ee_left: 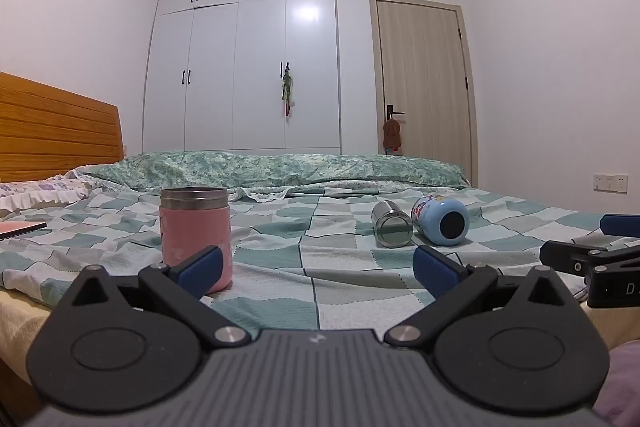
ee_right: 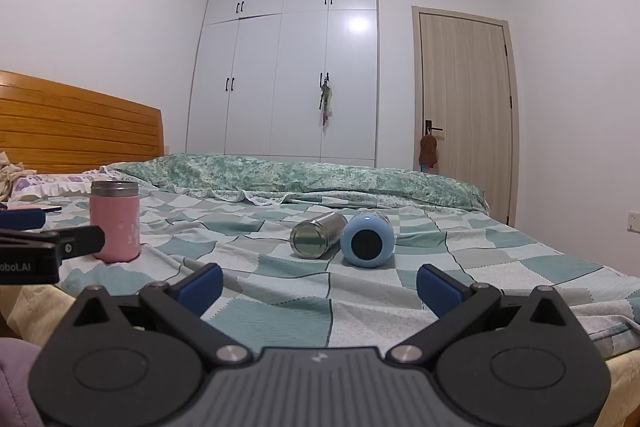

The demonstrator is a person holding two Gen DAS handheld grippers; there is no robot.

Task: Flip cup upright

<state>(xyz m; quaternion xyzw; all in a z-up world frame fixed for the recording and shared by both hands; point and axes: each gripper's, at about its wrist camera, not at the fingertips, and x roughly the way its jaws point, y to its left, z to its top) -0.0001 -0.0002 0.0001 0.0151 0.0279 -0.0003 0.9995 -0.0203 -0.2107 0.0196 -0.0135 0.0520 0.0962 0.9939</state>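
Observation:
A pink cup [ee_left: 196, 235] with a steel rim stands upright on the checked bedspread, also in the right wrist view [ee_right: 115, 223]. A steel cup [ee_left: 391, 229] [ee_right: 318, 234] and a light blue cup [ee_left: 442, 220] [ee_right: 368, 238] lie on their sides next to each other, bases toward me. My left gripper [ee_left: 318, 267] is open and empty, its left finger in front of the pink cup. My right gripper [ee_right: 320, 287] is open and empty, short of the lying cups. Each gripper shows at the edge of the other's view.
The bed [ee_right: 500, 267] has a green quilt [ee_left: 280, 169] along its far side and a wooden headboard [ee_left: 56, 123] at left. A flat object [ee_left: 20, 228] lies at the left edge. A white wardrobe [ee_left: 248, 67] and a door [ee_left: 424, 79] stand behind.

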